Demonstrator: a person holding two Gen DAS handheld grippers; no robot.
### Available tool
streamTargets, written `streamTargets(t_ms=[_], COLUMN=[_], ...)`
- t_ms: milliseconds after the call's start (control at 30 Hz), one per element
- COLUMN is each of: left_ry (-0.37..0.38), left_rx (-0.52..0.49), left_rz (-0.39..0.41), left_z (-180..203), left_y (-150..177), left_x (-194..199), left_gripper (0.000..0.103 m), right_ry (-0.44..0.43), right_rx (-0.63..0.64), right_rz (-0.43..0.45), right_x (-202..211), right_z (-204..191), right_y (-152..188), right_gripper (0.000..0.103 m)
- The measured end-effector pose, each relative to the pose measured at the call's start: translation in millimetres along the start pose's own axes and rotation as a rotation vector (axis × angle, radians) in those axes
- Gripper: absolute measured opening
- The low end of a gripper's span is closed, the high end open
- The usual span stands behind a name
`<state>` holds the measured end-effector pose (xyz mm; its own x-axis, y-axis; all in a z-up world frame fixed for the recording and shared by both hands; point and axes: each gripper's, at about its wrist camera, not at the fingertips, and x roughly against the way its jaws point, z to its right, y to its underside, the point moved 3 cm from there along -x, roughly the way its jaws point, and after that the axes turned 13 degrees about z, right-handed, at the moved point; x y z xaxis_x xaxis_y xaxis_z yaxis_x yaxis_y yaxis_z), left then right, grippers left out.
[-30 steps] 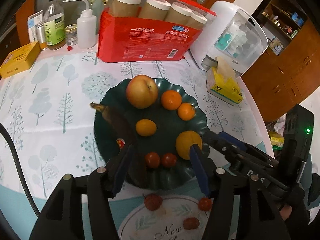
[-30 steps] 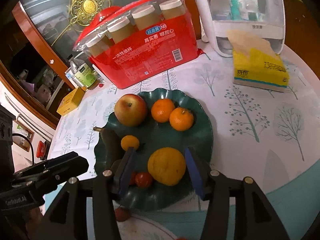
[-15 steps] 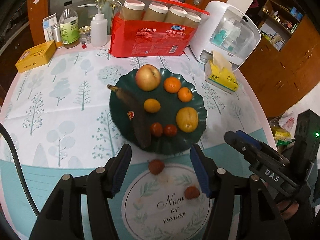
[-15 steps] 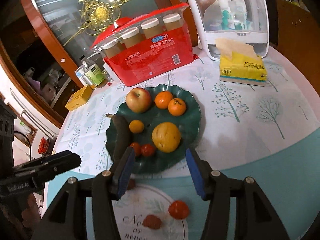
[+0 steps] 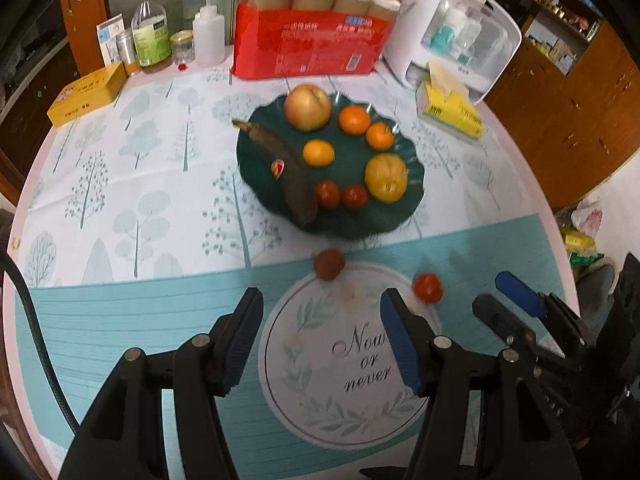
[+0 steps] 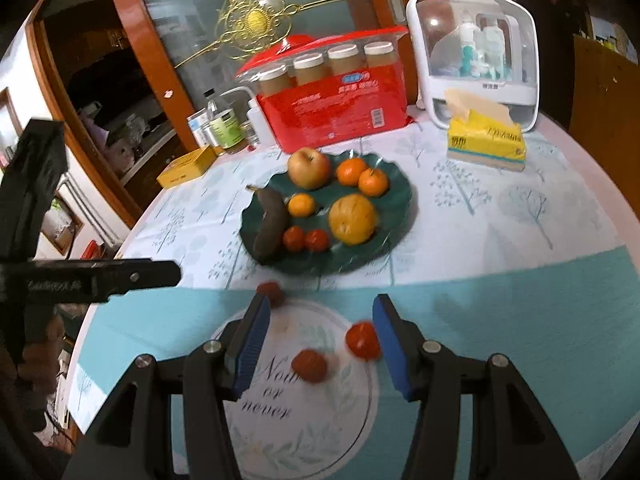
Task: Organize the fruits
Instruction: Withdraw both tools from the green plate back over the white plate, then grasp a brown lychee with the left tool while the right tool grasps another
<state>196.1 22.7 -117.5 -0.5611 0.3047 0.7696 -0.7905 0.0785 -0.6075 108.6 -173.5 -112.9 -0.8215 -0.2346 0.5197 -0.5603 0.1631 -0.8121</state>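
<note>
A dark green plate [image 5: 404, 216] [image 6: 394, 240] holds an apple [image 5: 307, 107], a blackened banana [image 5: 288, 172], several oranges and two small red fruits [image 5: 340, 195]. Three small red fruits lie loose on the tablecloth near the front: one [image 5: 329, 264] by the plate, one [image 5: 428, 288] to the right, and a third [image 6: 309, 365] seen only in the right wrist view. My left gripper [image 5: 322, 344] is open and empty above the round print. My right gripper [image 6: 320, 344] is open and empty, with two loose fruits [image 6: 362, 339] between its fingers' lines of sight.
A red pack of paper cups [image 5: 312, 48], bottles [image 5: 150, 36], a yellow box [image 5: 86, 94], a yellow tissue pack [image 5: 450, 110] and a white storage case [image 5: 460, 32] stand along the table's back. The table edge curves at right and left.
Both grippers have pulled back and up from the plate toward the table's front; the plate now looks farther away and the loose red fruits have come into view.
</note>
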Motion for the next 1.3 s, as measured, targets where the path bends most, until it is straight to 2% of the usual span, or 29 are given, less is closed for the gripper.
streamTargets(t_ms=[167, 400, 733, 1000, 1133, 1300], left_ry=[-0.014, -0.017, 0.024, 0.092, 0.123, 0.129], left_rx=[-0.019, -0.062, -0.078, -0.075, -0.059, -0.052], left_rz=[-0.044, -0.094, -0.12, -0.075, -0.025, -0.016], left_z=[-0.5, 0.3, 0.5, -1.3, -3.7, -6.0], left_y=[12.6, 19.9, 16.7, 16.8, 16.7, 19.9], left_x=[-10.9, -31.2, -76.2, -102.0, -110.0, -120.4], left_gripper=[0.06, 0.06, 0.06, 0.06, 0.06, 0.06], right_ry=[0.001, 0.029, 0.052, 0.059, 0.082, 0.085], right_rx=[-0.012, 0.028, 0.203, 0.34, 0.35, 0.347], right_rz=[-0.038, -0.035, -0.024, -0.031, -0.04, -0.069], right_x=[-0.6, -9.4, -29.4, -45.6, -50.8, -58.8], right_z=[-3.5, -9.5, -33.1, -48.3, -44.6, -41.2], right_y=[31.3, 60.1, 77.6, 86.4, 86.6, 89.8], right_gripper=[0.054, 0.054, 0.054, 0.054, 0.053, 0.045])
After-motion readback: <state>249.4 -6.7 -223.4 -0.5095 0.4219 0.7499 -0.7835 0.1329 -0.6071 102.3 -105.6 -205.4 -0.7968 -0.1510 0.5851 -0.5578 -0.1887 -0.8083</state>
